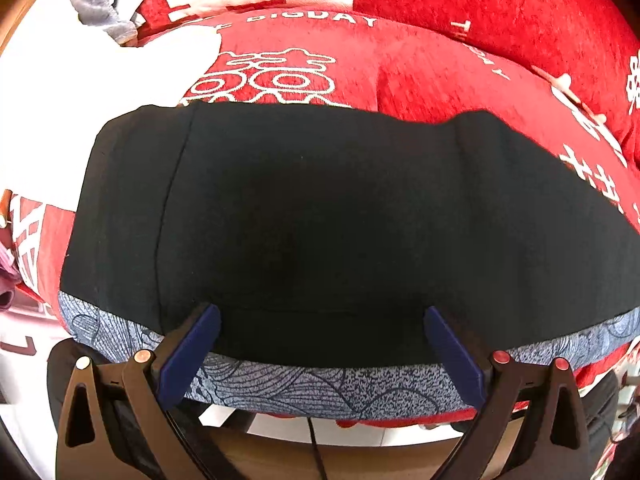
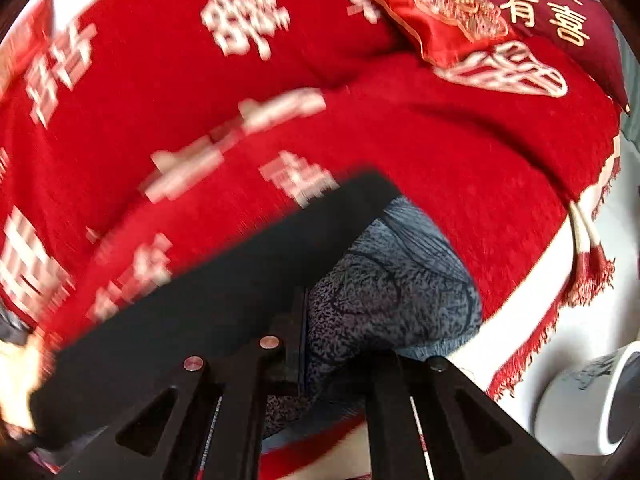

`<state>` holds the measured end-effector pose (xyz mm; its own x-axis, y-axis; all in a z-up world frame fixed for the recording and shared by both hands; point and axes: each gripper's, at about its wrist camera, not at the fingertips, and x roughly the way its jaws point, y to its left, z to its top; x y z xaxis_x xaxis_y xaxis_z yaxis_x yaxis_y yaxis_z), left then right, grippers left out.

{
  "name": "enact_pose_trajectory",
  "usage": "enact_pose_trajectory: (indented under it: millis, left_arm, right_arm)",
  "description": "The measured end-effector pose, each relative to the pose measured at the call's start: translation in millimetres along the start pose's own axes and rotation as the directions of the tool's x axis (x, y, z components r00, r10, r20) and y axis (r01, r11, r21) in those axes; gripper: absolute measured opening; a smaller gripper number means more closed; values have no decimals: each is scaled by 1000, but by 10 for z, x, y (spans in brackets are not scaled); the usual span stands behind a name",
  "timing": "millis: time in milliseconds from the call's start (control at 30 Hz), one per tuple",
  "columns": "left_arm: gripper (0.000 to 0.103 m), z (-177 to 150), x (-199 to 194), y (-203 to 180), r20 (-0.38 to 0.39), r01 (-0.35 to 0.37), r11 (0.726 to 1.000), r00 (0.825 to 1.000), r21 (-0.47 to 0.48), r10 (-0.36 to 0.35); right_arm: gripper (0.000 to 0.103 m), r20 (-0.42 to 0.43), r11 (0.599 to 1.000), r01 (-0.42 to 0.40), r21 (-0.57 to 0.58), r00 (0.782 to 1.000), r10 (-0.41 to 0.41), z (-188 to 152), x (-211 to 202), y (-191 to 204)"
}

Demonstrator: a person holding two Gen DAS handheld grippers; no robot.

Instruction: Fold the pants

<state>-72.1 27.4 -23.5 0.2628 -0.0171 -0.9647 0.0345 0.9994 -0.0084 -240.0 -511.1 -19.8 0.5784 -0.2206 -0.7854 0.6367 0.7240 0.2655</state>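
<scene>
The pants (image 1: 320, 216) are black with a blue-grey patterned waistband (image 1: 320, 384) and lie spread on a red sofa cover. My left gripper (image 1: 322, 320) is open, its blue fingers (image 1: 192, 356) resting over the near edge of the pants at the waistband. In the right wrist view the picture is blurred by motion. My right gripper (image 2: 302, 340) is shut on the pants, with black cloth (image 2: 200, 300) on its left and patterned cloth (image 2: 392, 288) on its right, lifted off the cover.
The red cover (image 1: 440, 72) with white characters drapes the sofa seat and back. A grey garment (image 1: 96, 0) lies at the far left. Red cushions (image 2: 500, 12) sit at the back right. A white pot (image 2: 600, 400) stands on the floor to the right.
</scene>
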Motion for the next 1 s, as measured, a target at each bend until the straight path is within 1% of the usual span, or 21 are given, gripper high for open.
enact_pose_trajectory:
  millis: [67,133,233,267,333,367,400,433,467,500,533,567,633,667,700,733,767,800,867,933,1000]
  left_arm:
    - [102,-18,-36,-19,6,4,1000,1000,12,-4]
    - [102,-25,-85,-58,22,10,999,1000,30,-11]
    - [102,-26,-74,-133,19,15,999,1000,48,-16]
    - [102,-22,-42,-157,9,19,998,1000,55,-19]
    - [102,-21,12,-194,-7,13,998,1000,62,-13]
    - [102,-25,40,-208,-15,5,998,1000,64,-4]
    - [102,-26,57,-199,-23,-1,998,1000,65,2]
    - [102,-30,45,-179,-20,-2,998,1000,62,3]
    - [102,-30,4,-134,-4,-1,999,1000,49,1]
    - [102,-25,-22,-97,8,1,999,1000,37,-1]
    - [102,-12,-52,-53,21,3,1000,1000,17,-3]
    - [102,5,-61,-28,27,4,1000,1000,4,-4]
    - [102,53,-62,-19,29,10,1000,1000,-22,-9]
    - [102,59,-57,-53,26,19,1000,999,-24,-19]
    - [102,75,-50,-108,24,33,999,999,-19,-32]
    - [102,83,-48,-187,23,42,999,999,-6,-42]
    - [102,83,-57,-293,25,49,999,998,19,-50]
    - [102,68,-81,-400,32,51,997,998,52,-53]
    - [102,6,-141,-624,62,30,990,997,141,-39]
    - [102,-48,-160,-740,90,-19,977,996,211,0]
    - [102,-72,-90,-716,83,-56,973,996,225,38]
  right_arm:
    - [7,33,1000,-4,3,999,4,8,-116,1]
    - [7,89,1000,-13,-13,996,14,35,-333,32]
    - [8,114,998,13,-53,993,-7,46,-416,95]
    - [8,102,998,27,-65,995,-20,50,-351,98]
    - [9,35,996,56,-63,998,-54,58,-109,81]
    - [12,-17,997,69,-46,997,-70,60,21,37]
    - [26,-48,997,77,-26,996,-78,65,71,3]
    - [45,-60,996,91,5,994,-91,75,62,-48]
    - [59,-61,991,126,47,991,-123,84,-9,-119]
    - [84,-45,982,168,88,985,-165,86,-109,-206]
    - [87,-4,964,224,141,974,-225,73,-263,-308]
    - [87,23,944,275,181,959,-283,60,-395,-381]
    - [87,100,922,320,218,932,-347,23,-651,-360]
    - [87,139,931,306,199,932,-336,5,-725,-250]
    - [87,170,950,278,144,939,-300,-15,-769,-56]
    - [87,172,973,231,29,957,-232,-46,-747,277]
    - [87,158,979,183,-93,973,-167,-111,-697,621]
    - [87,142,970,148,-191,982,-122,-199,-657,907]
    - [88,76,913,37,-406,997,-7,-510,-557,1602]
    - [88,-29,842,-88,-532,996,85,-871,-433,2131]
    - [88,-101,802,-143,-580,990,103,-1156,-303,2412]
